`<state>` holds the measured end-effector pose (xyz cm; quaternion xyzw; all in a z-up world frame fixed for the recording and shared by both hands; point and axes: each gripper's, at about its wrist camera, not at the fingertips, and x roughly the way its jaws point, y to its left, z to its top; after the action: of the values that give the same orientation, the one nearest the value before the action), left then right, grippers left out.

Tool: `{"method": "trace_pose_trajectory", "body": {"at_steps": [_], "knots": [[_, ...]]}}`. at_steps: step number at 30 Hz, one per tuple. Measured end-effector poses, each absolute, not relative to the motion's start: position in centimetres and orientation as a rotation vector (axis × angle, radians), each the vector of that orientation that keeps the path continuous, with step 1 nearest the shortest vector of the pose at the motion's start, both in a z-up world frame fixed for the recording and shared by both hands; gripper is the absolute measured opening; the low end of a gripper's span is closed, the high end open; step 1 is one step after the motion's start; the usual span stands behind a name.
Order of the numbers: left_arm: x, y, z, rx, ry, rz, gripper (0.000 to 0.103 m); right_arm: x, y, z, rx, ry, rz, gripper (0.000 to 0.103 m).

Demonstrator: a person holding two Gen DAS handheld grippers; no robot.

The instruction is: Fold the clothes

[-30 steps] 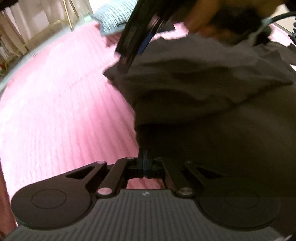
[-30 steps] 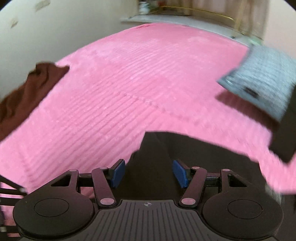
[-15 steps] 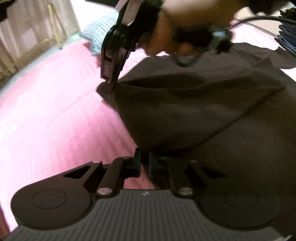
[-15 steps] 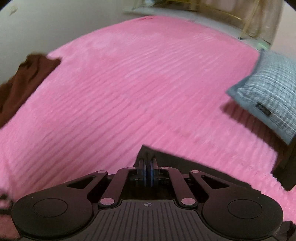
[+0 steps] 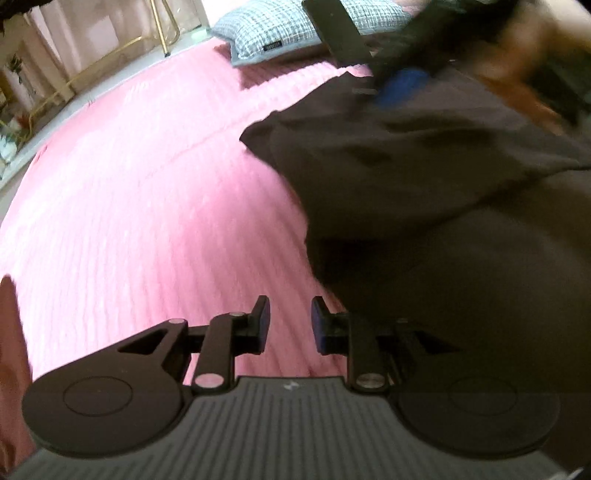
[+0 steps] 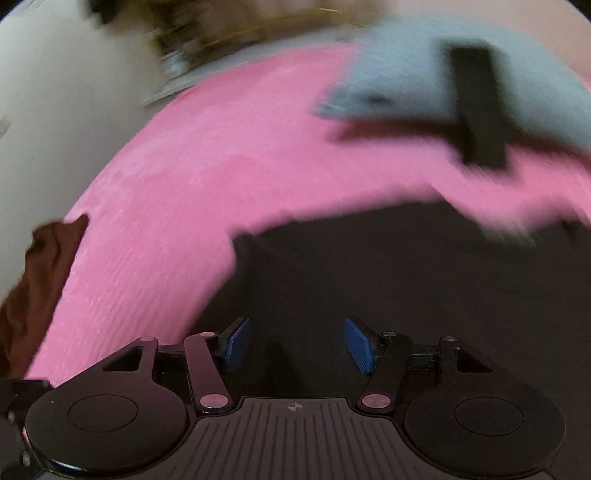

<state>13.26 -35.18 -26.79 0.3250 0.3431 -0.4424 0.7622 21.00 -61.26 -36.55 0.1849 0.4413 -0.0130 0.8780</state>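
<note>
Left wrist view: dark garment (image 5: 424, 192) lies part-folded on the pink bedspread (image 5: 147, 206). Left gripper (image 5: 290, 325) narrowly parted, empty; right gripper (image 6: 295, 341) wide, probably empty (blurry). Regrip the hem squarely, keep edges aligned.

- Under you lies a bed covered by a pink ribbed bedspread (image 5: 140, 206), its ridges running in parallel bands; it fills most of both views.
- At the far end of the bed you see a pale blue checked pillow (image 5: 295, 26) with a small dark label near its corner; in the right wrist view the same pillow (image 6: 406, 74) is motion-blurred.
- Beyond the bed's left edge stands a thin gold metal frame (image 5: 107, 62), with pale curtains (image 5: 88, 33) behind it.
- To your left in the right wrist view a plain off-white wall (image 6: 55, 110) rises.
- Lighting is soft and even; the far end of the room is blurred.
</note>
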Motion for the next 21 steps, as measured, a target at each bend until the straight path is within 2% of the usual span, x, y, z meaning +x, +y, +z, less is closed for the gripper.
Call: {"method": "trace_pose_trajectory", "body": {"at_steps": [5,10,16,21], "knots": [[10.2,-34.4,-25.5,0.743,0.762,-1.051,0.022,8.8,-65.4,-38.9,0.537,0.979,-0.307,0.059],[5.8,-36.6,-24.8,0.804,0.711,-1.204,0.031,0.1,-68.2,-38.1,0.698,0.938,-0.495,0.06],[-0.2,-43.3,-23.0,0.856,0.605,-1.38,0.047,-7.9,-71.2,-36.3,0.837,0.921,-0.704,0.06],[-6.0,-49.8,-21.9,0.939,0.521,-1.473,0.051,-13.6,-76.6,-34.0,0.842,0.84,-0.749,0.061]]}}
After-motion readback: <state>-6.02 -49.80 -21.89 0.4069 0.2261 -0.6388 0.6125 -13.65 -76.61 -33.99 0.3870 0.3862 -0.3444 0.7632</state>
